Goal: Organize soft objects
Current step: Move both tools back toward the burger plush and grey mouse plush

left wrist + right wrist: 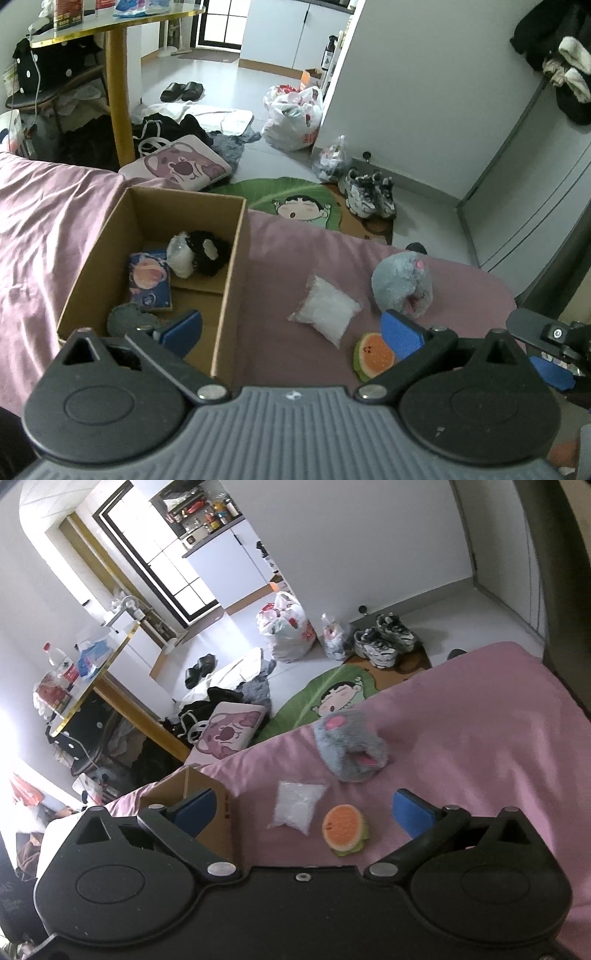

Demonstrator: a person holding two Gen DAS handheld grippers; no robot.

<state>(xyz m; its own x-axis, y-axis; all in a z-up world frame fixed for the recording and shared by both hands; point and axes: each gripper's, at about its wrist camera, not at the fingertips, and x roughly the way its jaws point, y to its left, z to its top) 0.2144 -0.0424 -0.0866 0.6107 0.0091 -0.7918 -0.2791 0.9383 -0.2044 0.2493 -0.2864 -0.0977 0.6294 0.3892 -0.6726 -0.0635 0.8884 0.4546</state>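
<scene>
Three soft things lay outside the cardboard box (229,266), to its right: white pouch (297,806), watermelon toy (343,829), grey plush (349,749). The right gripper (314,808), jaws wide and empty, framed the watermelon toy and looked nearer than the left gripper (291,332), equally wide

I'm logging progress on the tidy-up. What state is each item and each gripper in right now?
Cardboard box: open, partly filled.
Black and white plush: inside the box.
Tissue pack: inside the box.
Clear plastic bag: lying on the pink bedsheet, outside the box.
Watermelon toy: on the sheet, outside the box.
Grey plush: on the sheet, outside the box.
Left gripper: open, empty.
Right gripper: open, empty.
</scene>
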